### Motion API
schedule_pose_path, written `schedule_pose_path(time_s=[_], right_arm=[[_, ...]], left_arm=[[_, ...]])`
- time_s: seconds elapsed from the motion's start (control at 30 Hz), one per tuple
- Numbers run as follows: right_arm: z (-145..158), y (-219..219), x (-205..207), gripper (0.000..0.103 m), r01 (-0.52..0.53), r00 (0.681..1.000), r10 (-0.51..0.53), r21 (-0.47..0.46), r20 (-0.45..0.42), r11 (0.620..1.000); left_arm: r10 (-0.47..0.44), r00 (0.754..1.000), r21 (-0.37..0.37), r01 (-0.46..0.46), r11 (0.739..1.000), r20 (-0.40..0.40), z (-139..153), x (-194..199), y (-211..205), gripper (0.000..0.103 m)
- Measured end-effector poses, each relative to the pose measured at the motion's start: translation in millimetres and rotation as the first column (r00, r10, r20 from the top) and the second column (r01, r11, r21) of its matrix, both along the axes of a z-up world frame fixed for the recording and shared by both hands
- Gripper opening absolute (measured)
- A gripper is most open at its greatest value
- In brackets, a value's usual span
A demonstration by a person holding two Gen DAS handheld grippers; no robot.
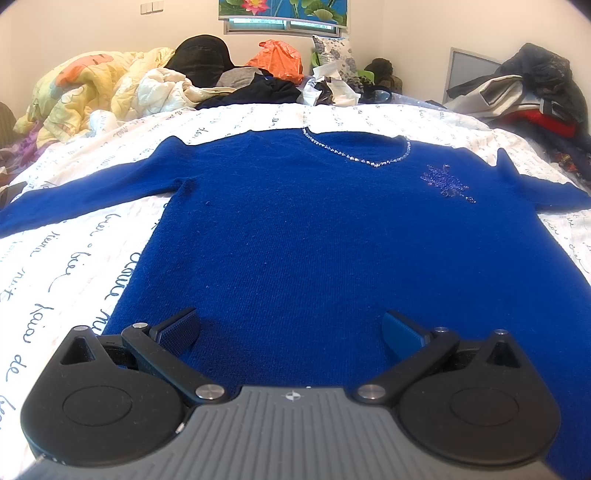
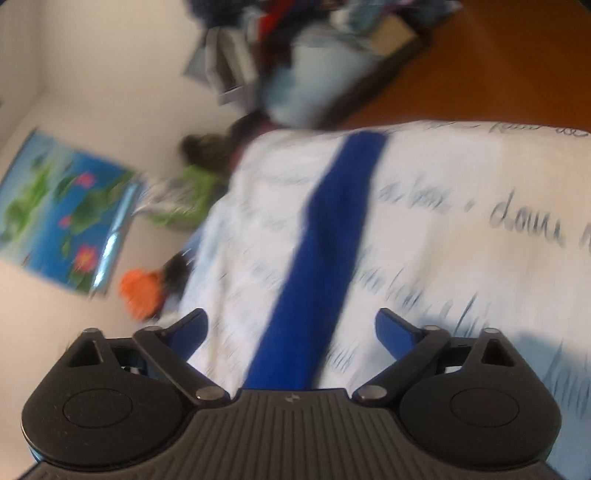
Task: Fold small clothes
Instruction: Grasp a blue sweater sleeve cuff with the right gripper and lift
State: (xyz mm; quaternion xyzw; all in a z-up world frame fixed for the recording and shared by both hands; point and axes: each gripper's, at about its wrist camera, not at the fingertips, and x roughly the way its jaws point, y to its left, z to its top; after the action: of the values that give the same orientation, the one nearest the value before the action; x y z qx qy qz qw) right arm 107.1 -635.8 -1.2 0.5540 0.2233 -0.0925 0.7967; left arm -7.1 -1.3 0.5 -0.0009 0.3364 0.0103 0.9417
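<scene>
Ahead of the jaws: bed under white script-printed sheet, piled bedding and clothes at its far end. White walls, lotus picture above a window. Orange-brown floor.

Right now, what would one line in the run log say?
stage: sweater flat, unfolded on bed sheet | left gripper: open over hem | right gripper: open over sleeve, view blurred

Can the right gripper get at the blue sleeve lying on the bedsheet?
Probably yes: the right gripper has its jaws wide apart, the sleeve runs between them, and nothing lies over it.
</scene>
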Motion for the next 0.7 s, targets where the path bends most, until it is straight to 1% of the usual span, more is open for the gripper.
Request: schedule_pose_path(time_s=[0.07,0.13,0.2,0.3,0.37,0.5,0.53,0.57,0.6,0.63,0.67,0.7], right_arm=[[-9.8,-10.3,15.2,0.095,0.019,1.000,-0.019,-0.005,-0.018,1.000],[-15.5,-16.5,27.7,0.094,0.009,1.000,-0.010,-0.016,-0.022,1.000],[-19.2,-21.4,41.2,0.094,0.018,1.000,-0.018,-0.026,-0.007,1.000],[-17.4,-23.7,52.7,0.093,0.015,1.000,-0.015,-0.012,-0.003,1.000],[-16.3,-24.4,62.0,0.093,-0.008,1.000,0.007,-0.014,-0.005,1.000],[-13.3,-25.2,64.8,0.092,-0.013,1.000,0.013,-0.014,0.013,1.000],[-14.3,-24.3,64.0,0.083,-0.011,1.000,0.012,-0.013,0.020,1.000],[-16.3,-24.3,65.1,0.064,-0.011,1.000,0.011,-0.013,0.018,1.000],[-20.3,-25.1,67.2,0.052,-0.009,1.000,0.009,-0.008,0.006,1.000],[-25.3,-25.5,66.5,0.031,0.003,1.000,-0.003,-0.003,-0.006,1.000],[-31.1,-27.9,67.8,0.017,0.013,1.000,-0.013,0.006,-0.015,1.000],[-36.0,-30.1,65.7,0.013,0.031,0.999,-0.031,0.016,-0.011,0.999]], left_arm=[[0.000,1.000,0.000,0.000,1.000,0.000,0.0,0.1,-0.1,0.103],[0.000,1.000,0.001,0.000,1.000,0.000,0.0,0.0,0.0,0.103],[0.000,1.000,0.000,0.000,1.000,0.000,0.0,0.0,0.0,0.103],[0.000,1.000,0.000,0.000,1.000,0.000,0.0,-0.3,0.1,0.103],[0.000,1.000,-0.001,0.000,1.000,0.000,0.0,-0.2,0.1,0.103],[0.000,1.000,0.000,0.000,1.000,0.000,0.0,-0.3,0.0,0.103],[0.000,1.000,0.000,0.000,1.000,0.000,0.0,0.0,-0.1,0.103],[0.000,1.000,0.000,0.000,1.000,0.000,0.0,0.1,-0.1,0.103],[0.000,1.000,0.000,0.000,1.000,0.000,0.1,0.0,-0.1,0.103],[0.000,1.000,0.000,0.000,1.000,0.000,0.0,0.0,-0.1,0.103],[0.000,1.000,0.000,0.000,1.000,0.000,0.1,0.0,-0.2,0.103],[0.000,1.000,0.000,0.000,1.000,0.000,0.1,0.0,-0.2,0.103]])
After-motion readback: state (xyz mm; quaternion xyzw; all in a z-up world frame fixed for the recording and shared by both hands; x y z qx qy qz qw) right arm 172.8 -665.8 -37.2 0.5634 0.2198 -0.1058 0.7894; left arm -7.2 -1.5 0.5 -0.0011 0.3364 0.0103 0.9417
